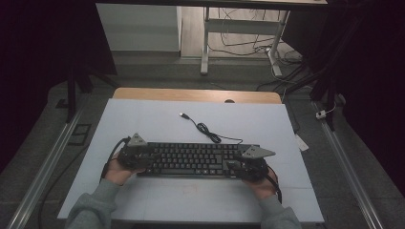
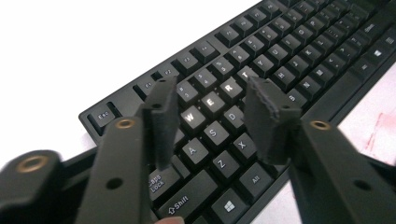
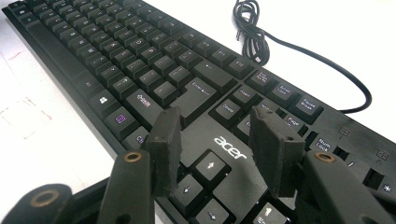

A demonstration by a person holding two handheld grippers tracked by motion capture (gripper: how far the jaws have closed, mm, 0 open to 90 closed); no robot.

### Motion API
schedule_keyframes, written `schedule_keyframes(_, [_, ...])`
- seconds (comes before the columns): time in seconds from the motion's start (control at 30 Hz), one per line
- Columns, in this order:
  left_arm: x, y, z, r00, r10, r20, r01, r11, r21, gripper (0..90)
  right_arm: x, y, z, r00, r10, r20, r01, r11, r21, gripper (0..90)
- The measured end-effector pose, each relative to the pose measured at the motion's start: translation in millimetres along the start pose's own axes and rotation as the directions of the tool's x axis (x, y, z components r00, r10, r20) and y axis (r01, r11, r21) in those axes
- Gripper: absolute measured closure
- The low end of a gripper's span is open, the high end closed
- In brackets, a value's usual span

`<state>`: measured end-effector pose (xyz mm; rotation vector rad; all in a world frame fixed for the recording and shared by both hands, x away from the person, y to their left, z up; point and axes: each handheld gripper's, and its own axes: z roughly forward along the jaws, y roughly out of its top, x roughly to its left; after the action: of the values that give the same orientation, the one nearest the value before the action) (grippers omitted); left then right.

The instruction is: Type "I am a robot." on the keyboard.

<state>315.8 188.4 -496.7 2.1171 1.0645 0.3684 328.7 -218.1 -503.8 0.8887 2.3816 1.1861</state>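
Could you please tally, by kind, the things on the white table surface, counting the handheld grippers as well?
Keyboards: 1, the black keyboard, with its USB cable attached
Grippers: 2, the left gripper and the right gripper, both open, one over each end of the keyboard
Total: 3

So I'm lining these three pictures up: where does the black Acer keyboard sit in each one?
High view: black Acer keyboard lies low-centre on the white table, between both grippers.
Left gripper view: its Esc-to-Shift end.
Right gripper view: its arrow-key end.
Shared landmark: its coiled black cable, in the high and right gripper views.
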Motion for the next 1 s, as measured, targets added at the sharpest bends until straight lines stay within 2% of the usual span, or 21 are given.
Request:
schedule_keyframes(0.33, [2.5,-2.0,3.2,0.9999,0.009,0.005,-0.009,0.9995,0.029,88.2,-0.1,-0.1,0.2,1.0,-0.003,0.005,0.003,1.0,0.004,54.2])
schedule_keyframes(0.73, [5.9,-7.8,14.5,0.9999,0.009,-0.013,-0.008,0.9964,0.085,88.9,0.0,-0.3,0.5,1.0,-0.002,0.004,0.002,1.0,0.005,54.1])
schedule_keyframes(1.0, [5.3,-8.8,18.2,0.9998,0.01,-0.016,-0.009,0.995,0.099,88.8,0.0,-0.3,0.7,1.0,-0.002,0.005,0.002,1.0,0.006,54.2])
